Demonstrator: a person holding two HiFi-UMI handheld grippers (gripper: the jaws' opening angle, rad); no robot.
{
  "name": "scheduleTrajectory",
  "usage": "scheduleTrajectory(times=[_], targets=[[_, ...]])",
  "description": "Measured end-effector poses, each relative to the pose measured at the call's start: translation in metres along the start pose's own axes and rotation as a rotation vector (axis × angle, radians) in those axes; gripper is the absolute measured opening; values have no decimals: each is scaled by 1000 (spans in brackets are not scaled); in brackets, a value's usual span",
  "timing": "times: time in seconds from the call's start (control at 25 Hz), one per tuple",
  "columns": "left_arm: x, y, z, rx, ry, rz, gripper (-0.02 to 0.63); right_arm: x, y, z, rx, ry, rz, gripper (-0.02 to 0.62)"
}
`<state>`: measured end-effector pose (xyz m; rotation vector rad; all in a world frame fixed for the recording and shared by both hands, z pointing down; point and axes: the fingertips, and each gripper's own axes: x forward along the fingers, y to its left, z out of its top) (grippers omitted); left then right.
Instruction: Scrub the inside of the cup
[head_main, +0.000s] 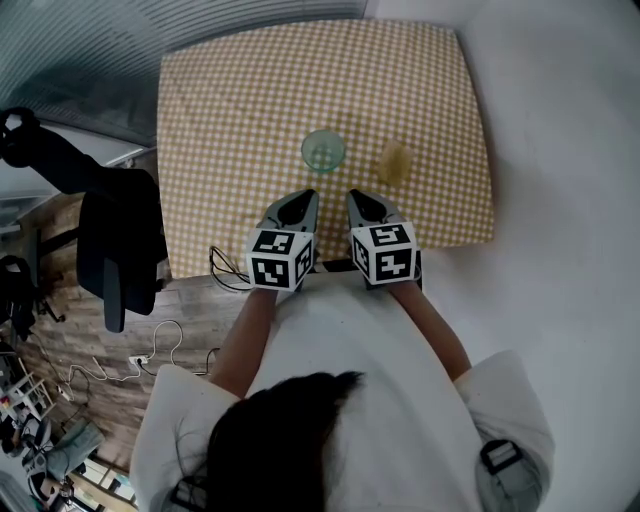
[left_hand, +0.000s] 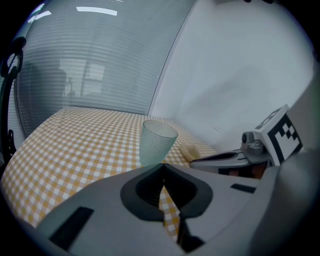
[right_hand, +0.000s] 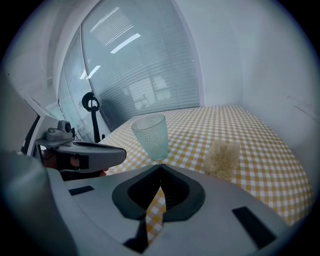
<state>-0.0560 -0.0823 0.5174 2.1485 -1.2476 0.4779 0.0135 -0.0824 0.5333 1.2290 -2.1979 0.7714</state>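
Seen from above, a person holds the left gripper and right gripper side by side, jaws together, over the near edge of a yellow-checked table. Both point toward a clear cup and a pale scrubbing pad beside it.

The checked table is looked down on steeply from over the person's head in the head view, with the cup just beyond both grippers. The cup is faced low and close from its near left in the left gripper view, along the left gripper, and from its near right in the right gripper view, along the right gripper. The cup and the scrub pad beside it are shared by all three views.
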Motion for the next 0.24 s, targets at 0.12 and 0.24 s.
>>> scheduleTrajectory(times=[0.12,0.24], targets=[[3,5,0,-24,7,10,9,1,-2,0,-4,7,-7,34],[7,9,-2,-47,18,20,9,2,-6,-1,3,8,-7,34]])
